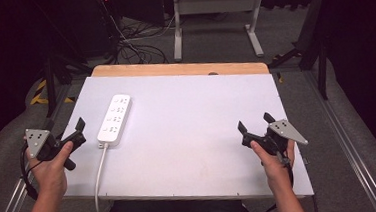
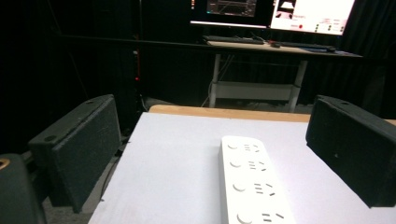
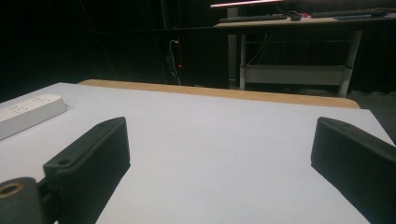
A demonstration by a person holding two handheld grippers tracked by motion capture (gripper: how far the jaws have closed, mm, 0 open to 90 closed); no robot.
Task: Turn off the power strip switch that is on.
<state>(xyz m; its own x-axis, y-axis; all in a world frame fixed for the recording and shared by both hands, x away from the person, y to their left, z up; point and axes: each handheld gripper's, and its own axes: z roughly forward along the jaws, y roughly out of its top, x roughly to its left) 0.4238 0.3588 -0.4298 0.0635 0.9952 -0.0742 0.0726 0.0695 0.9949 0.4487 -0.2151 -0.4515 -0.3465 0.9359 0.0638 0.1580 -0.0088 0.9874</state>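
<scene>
A white power strip (image 1: pixel 114 117) lies on the left part of the white table (image 1: pixel 191 115), its cord (image 1: pixel 99 175) running off the near edge. In the left gripper view the power strip (image 2: pixel 254 184) lies just ahead, between the wide-apart jaws. My left gripper (image 1: pixel 81 129) is open at the table's left edge, beside the strip and apart from it. My right gripper (image 1: pixel 255 123) is open near the table's right side, with nothing between its fingers. From the right gripper view the power strip (image 3: pixel 29 114) is far off at the left.
A wooden strip (image 1: pixel 178 68) borders the table's far edge. Beyond it stand a desk frame (image 1: pixel 215 19) and tangled cables (image 1: pixel 136 44) on the floor. A desk with monitors (image 2: pixel 275 11) stands in the dark background.
</scene>
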